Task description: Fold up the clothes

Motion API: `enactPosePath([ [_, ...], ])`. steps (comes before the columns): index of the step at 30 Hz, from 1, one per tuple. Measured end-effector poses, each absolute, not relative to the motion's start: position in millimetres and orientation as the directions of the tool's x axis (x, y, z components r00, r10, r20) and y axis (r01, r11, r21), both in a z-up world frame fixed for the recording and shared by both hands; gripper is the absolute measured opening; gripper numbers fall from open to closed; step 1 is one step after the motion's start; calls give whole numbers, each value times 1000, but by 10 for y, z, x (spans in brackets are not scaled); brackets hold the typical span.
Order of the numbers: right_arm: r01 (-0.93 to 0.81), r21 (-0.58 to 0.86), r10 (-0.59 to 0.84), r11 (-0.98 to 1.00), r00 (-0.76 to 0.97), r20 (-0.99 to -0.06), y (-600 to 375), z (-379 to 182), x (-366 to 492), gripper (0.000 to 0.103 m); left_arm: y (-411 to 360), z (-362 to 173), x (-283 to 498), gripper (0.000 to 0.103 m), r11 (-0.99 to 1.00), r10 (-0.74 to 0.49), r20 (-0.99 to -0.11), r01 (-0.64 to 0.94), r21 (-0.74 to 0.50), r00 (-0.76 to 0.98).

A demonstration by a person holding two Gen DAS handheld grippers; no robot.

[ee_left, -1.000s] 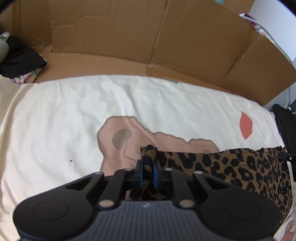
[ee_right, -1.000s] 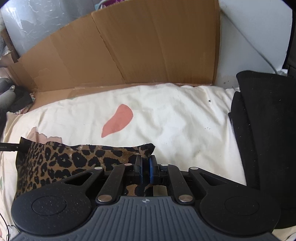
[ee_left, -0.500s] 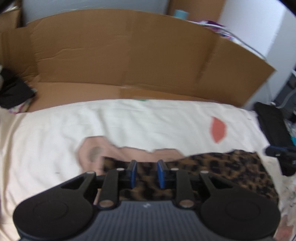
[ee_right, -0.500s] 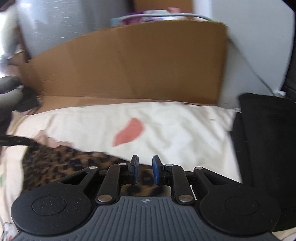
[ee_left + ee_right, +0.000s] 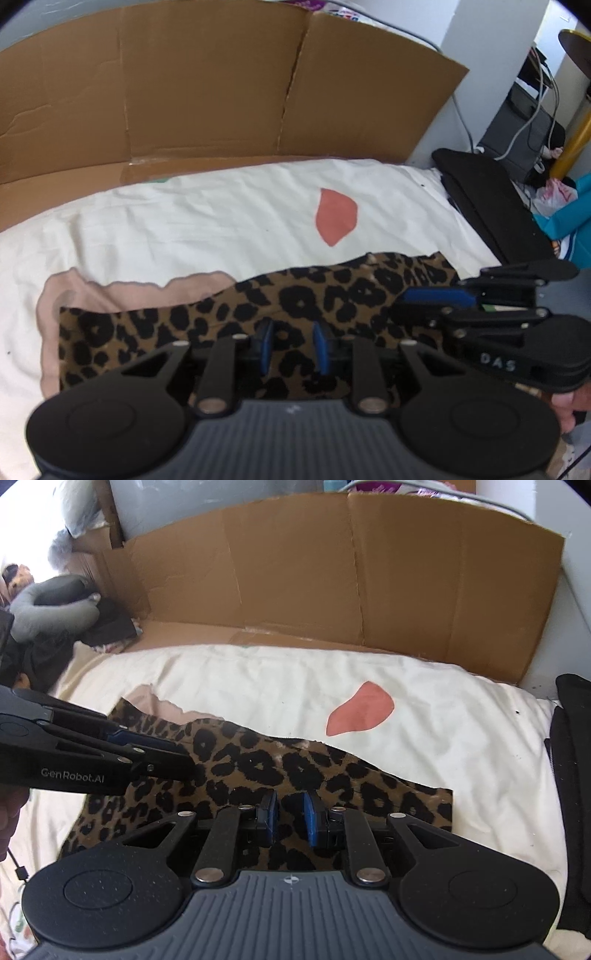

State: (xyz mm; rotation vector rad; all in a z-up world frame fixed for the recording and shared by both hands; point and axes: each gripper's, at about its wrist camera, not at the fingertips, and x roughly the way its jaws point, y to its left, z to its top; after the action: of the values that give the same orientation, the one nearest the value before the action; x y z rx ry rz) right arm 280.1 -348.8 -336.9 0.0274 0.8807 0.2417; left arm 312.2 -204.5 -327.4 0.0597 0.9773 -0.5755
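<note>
A leopard-print cloth (image 5: pixel 332 291) lies flat as a long band on the cream bedsheet (image 5: pixel 184 221). My left gripper (image 5: pixel 293 347) hovers over its middle, open, with only the cloth's surface showing in the gap between the blue pads. My right gripper (image 5: pixel 290 818) is open too, above the same cloth (image 5: pixel 295 768), with nothing pinched. In the left wrist view the right gripper (image 5: pixel 400 304) reaches in over the cloth's right end. In the right wrist view the left gripper (image 5: pixel 181 755) comes in from the left above the cloth.
A cardboard wall (image 5: pixel 221 92) stands along the sheet's far edge. Black fabric (image 5: pixel 569 775) lies at the right edge of the bed. The sheet carries a red patch (image 5: pixel 334 216) and a pink patch (image 5: pixel 129 295). A grey plush pillow (image 5: pixel 48 609) and dark clothes sit far left.
Both grippers were shut on the cloth's corners a second ago; both have let go, opened and drawn back. The cloth now lies flat, and each gripper has come into the other's view.
</note>
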Motion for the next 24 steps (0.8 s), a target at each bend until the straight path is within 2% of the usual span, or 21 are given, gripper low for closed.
enactPosePath([
  [4,-185,130,217,974,608,-764,-3480,-3434,2933,20,-2087,-3325,3227,25,850,-430,-800,485,-203,418],
  [19,-255,122,253,959,579,-775,-3491,-3624,3156,18,-2139,-3544,3366,28,845,-428,-804,498,-194,413],
  [24,-225,160,264,961,579,-772,-3532,-3640,3149,18,-2117,-3549,3380,28,850,-434,-804,481,-216,406],
])
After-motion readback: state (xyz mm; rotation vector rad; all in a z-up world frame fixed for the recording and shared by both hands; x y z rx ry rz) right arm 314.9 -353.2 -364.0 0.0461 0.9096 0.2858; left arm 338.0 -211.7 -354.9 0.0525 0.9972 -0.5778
